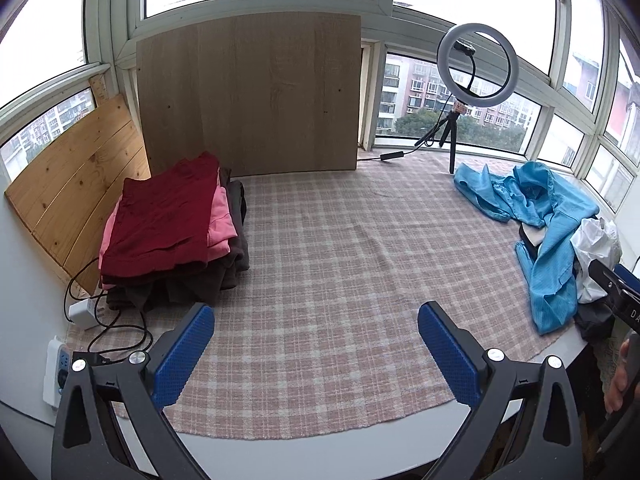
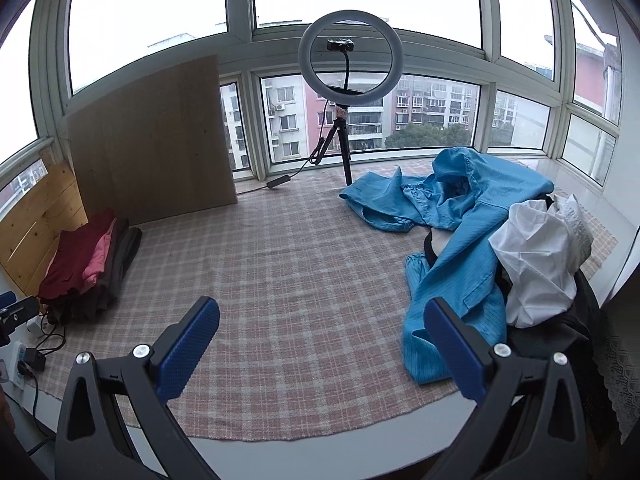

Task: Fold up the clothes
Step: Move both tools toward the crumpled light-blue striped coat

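A stack of folded clothes (image 1: 168, 232), dark red on top over pink and dark grey, sits at the left on the checked cloth (image 1: 328, 264); it also shows in the right wrist view (image 2: 88, 264). A crumpled blue garment (image 1: 552, 232) lies at the right with a white garment (image 1: 596, 248) and dark clothes beside it, seen closer in the right wrist view as blue (image 2: 460, 240) and white (image 2: 540, 256). My left gripper (image 1: 316, 316) is open and empty above the cloth. My right gripper (image 2: 322, 312) is open and empty, its right finger just in front of the blue garment.
A ring light on a tripod (image 1: 476, 68) stands at the back by the windows, its cable trailing left. A wooden board (image 1: 248, 96) leans at the back, a pine panel (image 1: 76, 192) at left. A power strip (image 1: 56, 368), charger and cables lie at the near left.
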A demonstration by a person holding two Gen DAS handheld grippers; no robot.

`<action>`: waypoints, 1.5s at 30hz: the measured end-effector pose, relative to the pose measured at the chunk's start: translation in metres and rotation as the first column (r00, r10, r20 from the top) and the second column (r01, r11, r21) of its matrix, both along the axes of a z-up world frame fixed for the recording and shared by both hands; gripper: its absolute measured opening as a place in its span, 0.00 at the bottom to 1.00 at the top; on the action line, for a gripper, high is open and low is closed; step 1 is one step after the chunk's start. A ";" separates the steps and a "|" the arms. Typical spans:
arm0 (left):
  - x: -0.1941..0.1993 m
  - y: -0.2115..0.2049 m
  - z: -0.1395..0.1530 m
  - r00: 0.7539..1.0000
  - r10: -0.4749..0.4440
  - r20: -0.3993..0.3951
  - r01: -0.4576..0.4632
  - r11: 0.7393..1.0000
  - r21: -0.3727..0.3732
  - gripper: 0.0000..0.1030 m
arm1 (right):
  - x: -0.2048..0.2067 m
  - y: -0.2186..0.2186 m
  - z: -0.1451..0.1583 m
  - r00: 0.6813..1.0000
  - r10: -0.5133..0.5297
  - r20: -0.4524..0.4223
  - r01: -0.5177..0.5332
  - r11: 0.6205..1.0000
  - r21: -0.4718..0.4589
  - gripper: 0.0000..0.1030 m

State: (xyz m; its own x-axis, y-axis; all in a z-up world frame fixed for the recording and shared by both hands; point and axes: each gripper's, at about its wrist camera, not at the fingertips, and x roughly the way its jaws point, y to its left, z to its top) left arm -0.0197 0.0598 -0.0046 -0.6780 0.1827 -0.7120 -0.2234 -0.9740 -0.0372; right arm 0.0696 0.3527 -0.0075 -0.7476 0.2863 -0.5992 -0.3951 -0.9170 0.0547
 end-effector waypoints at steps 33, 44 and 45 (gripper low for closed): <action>-0.012 0.144 0.007 0.933 -0.359 -0.006 0.359 0.933 -0.021 0.99 | 0.043 0.084 0.008 0.970 -0.241 0.024 0.240 0.970 0.046 1.00; -0.041 0.185 0.022 0.963 -0.267 -0.036 0.266 0.963 -0.043 0.99 | 0.015 0.140 0.004 0.978 -0.204 0.034 0.202 0.978 0.047 1.00; -0.046 0.188 0.025 0.967 -0.249 -0.043 0.248 0.968 -0.044 0.99 | 0.011 0.148 0.005 0.980 -0.197 0.032 0.195 0.980 0.044 1.00</action>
